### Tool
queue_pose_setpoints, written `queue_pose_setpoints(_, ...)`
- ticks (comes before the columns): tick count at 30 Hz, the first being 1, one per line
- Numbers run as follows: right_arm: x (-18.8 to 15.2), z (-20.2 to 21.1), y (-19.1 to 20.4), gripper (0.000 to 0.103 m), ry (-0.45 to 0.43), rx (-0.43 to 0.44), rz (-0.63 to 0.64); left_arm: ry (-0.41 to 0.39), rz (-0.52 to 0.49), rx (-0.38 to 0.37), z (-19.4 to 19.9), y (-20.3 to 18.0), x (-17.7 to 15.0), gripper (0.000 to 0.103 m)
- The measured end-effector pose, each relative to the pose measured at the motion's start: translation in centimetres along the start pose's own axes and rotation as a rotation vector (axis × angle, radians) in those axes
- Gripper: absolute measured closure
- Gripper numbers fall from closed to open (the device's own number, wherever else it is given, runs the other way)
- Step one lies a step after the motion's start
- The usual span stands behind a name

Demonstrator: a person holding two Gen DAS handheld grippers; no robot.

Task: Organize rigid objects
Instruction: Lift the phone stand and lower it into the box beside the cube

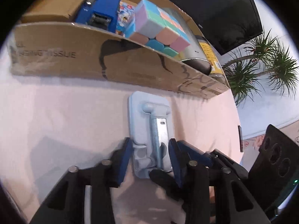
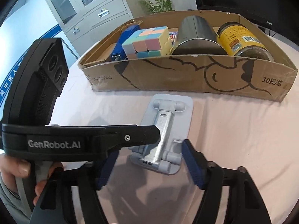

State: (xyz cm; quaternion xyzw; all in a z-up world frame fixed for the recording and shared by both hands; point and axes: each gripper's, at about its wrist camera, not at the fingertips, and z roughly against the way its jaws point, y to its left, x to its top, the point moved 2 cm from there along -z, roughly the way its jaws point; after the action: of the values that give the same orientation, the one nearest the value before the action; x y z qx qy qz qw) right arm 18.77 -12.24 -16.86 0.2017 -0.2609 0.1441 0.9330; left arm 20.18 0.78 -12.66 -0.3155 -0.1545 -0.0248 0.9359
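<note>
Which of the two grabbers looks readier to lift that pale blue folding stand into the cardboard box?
Left, probably. The left gripper already has its blue pads against both sides of the pale blue folding phone stand. The right gripper stands open around it, pads clear. The cardboard box lies just beyond.

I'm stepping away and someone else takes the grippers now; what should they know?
Left gripper: jaws closed on the near end of the light blue phone stand, which lies flat on the pink cloth in front of the cardboard box.
Right gripper: jaws straddle the same stand, pads apparently not touching.
Done: blue stapler, pastel cube, metal tin and yellow-label jar are in the box.
Left: lift the stand into the box.
</note>
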Motion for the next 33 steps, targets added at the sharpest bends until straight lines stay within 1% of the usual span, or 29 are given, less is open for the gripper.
queue_pose_setpoints(2,0.1,0.4,0.8,0.060,-0.020,-0.034,0.034,-0.027,-0.016,0.026,0.6,-0.3,-0.1,0.069)
queue_pose_setpoints(4,0.2,0.1,1.4,0.060,-0.016,-0.051,0.059,-0.038,-0.014,0.045,0.7,-0.4,-0.3,0.069)
queue_pose_setpoints(6,-0.2,-0.3,0.6,0.061,0.018,-0.036,0.028,0.000,0.022,0.010,0.2,0.4,-0.6,0.070)
queue_pose_setpoints(7,-0.2,-0.4,0.2,0.062,0.023,-0.026,0.021,0.006,0.042,-0.021,0.2,0.9,-0.7,0.069)
queue_pose_setpoints(8,-0.3,-0.2,-0.1,0.061,0.022,-0.021,0.017,0.017,0.071,-0.032,0.1,1.3,-0.7,0.066)
queue_pose_setpoints(9,-0.6,0.0,-0.1,0.059,0.022,-0.030,0.011,0.024,0.089,-0.044,0.2,1.7,-0.6,0.065)
queue_pose_setpoints(10,-0.6,0.2,0.0,0.052,0.020,-0.039,0.005,0.032,0.097,-0.060,0.1,1.9,-0.5,0.063)
queue_pose_setpoints(11,-0.6,0.3,0.3,0.046,0.015,-0.039,0.003,0.038,0.105,-0.087,0.1,2.1,-0.3,0.059)
queue_pose_setpoints(12,-0.6,0.2,0.5,0.035,0.010,-0.040,0.006,0.041,0.106,-0.104,0.0,2.1,-0.2,0.054)
queue_pose_setpoints(13,-0.6,0.1,0.8,0.031,0.003,-0.053,0.019,0.046,0.105,-0.118,-0.2,2.0,-0.1,0.052)
queue_pose_setpoints(17,-0.6,0.8,1.6,0.029,-0.050,-0.118,0.072,0.068,0.113,-0.152,-0.5,2.0,0.0,0.052)
queue_pose_setpoints(18,-0.7,1.0,1.4,0.025,-0.064,-0.133,0.077,0.068,0.111,-0.153,-0.5,2.0,0.0,0.052)
queue_pose_setpoints(19,-0.9,1.3,1.0,0.022,-0.074,-0.151,0.083,0.066,0.113,-0.156,-0.5,2.1,0.0,0.052)
queue_pose_setpoints(20,-0.9,1.1,0.7,0.022,-0.066,-0.170,0.088,0.065,0.114,-0.159,-0.5,2.0,0.0,0.052)
queue_pose_setpoints(22,-1.2,0.4,0.4,0.022,-0.041,-0.174,0.088,0.063,0.106,-0.160,-0.6,2.0,0.0,0.052)
queue_pose_setpoints(23,-1.3,-0.1,0.4,0.024,-0.022,-0.173,0.093,0.061,0.104,-0.157,-0.5,2.0,0.0,0.052)
queue_pose_setpoints(24,-1.2,-0.9,0.6,0.030,0.001,-0.170,0.097,0.059,0.103,-0.156,-0.4,2.0,-0.1,0.052)
queue_pose_setpoints(26,-1.5,-1.4,1.1,0.035,0.006,-0.180,0.114,0.056,0.099,-0.158,-0.2,2.1,-0.2,0.052)
queue_pose_setpoints(29,-1.7,-2.1,1.9,0.036,0.025,-0.155,0.117,0.051,0.107,-0.166,-0.1,2.3,-0.4,0.052)
queue_pose_setpoints(31,-1.8,-1.9,1.7,0.036,0.039,-0.121,0.091,0.053,0.113,-0.169,0.0,2.3,-0.7,0.055)
queue_pose_setpoints(32,-1.9,-1.7,1.4,0.037,0.052,-0.074,0.055,0.056,0.111,-0.170,0.0,2.4,-0.8,0.057)
queue_pose_setpoints(33,-1.9,-1.5,1.2,0.037,0.065,-0.034,0.023,0.062,0.107,-0.164,0.0,2.4,-1.2,0.063)
